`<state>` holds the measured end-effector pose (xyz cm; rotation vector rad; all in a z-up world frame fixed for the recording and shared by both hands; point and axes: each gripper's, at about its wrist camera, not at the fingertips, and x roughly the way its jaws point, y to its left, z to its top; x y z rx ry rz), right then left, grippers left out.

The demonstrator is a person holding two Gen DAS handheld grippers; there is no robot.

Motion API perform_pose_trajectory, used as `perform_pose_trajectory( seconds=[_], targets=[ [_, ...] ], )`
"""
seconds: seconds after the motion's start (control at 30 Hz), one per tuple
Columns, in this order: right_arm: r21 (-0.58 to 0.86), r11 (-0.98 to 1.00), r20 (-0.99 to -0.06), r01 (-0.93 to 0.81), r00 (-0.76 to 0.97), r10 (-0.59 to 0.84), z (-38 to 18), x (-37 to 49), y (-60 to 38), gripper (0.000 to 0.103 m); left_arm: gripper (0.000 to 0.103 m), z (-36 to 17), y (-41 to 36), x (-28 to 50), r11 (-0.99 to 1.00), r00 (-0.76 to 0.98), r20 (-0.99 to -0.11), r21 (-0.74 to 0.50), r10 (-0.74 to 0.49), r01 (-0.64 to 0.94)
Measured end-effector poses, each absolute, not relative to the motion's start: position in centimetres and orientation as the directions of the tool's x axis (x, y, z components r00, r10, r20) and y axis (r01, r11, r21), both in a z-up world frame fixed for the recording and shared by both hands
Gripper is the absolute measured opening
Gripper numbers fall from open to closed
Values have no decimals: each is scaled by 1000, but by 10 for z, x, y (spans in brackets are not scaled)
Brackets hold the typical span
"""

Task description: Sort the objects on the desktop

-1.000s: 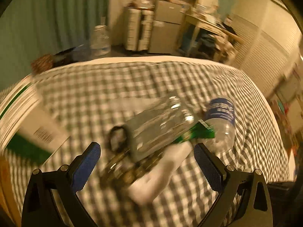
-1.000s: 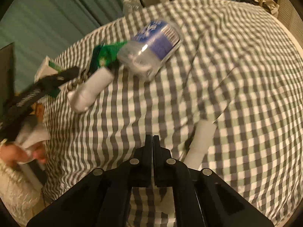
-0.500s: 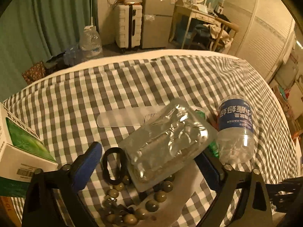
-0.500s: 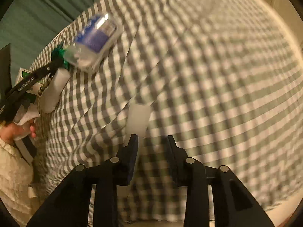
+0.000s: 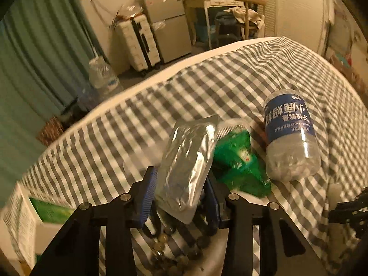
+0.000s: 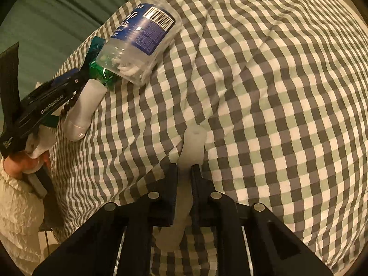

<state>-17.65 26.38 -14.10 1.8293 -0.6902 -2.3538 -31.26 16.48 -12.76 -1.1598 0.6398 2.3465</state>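
Observation:
On the checked cloth (image 5: 230,87) my left gripper (image 5: 179,174) is closing, and its blue pads (image 5: 147,191) touch both sides of a silver foil pack (image 5: 186,161) that stands tilted between them. A green packet (image 5: 239,161) and a clear blue-labelled bottle (image 5: 289,138) lie just right of it. Beads (image 5: 174,253) lie under the jaws. My right gripper (image 6: 184,168) is closing on a flat white plastic strip (image 6: 193,145), which fills the gap between its fingers. The bottle (image 6: 140,43) and the left gripper (image 6: 46,105) lie up left of it.
A white tube (image 6: 85,108) lies by the green packet (image 6: 96,69). A white and green box (image 5: 30,218) sits at the near left. A hand (image 6: 20,163) in a pale sleeve holds the left gripper. Beyond the cloth's edge are suitcases (image 5: 138,43) and a water jug (image 5: 101,76).
The left jaws went from wide apart to pressed on the foil pack, and that view rolled. The right jaws went from shut to parted, dropped to the white strip and narrowed onto it.

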Motion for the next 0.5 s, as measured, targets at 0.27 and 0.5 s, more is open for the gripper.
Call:
perform_pose_trajectory(
  seconds=[0.27, 0.5],
  targets=[
    [448, -867, -871, -217, -322, -370, -127, -159, 322, 8, 22, -131, 160, -326, -826, -514, -844, 177, 153, -536],
    [377, -912, -878, -162, -378, -295, -93, -145, 340, 6, 8, -92, 131, -315, -861, -523, -814, 59, 251, -505]
  ],
)
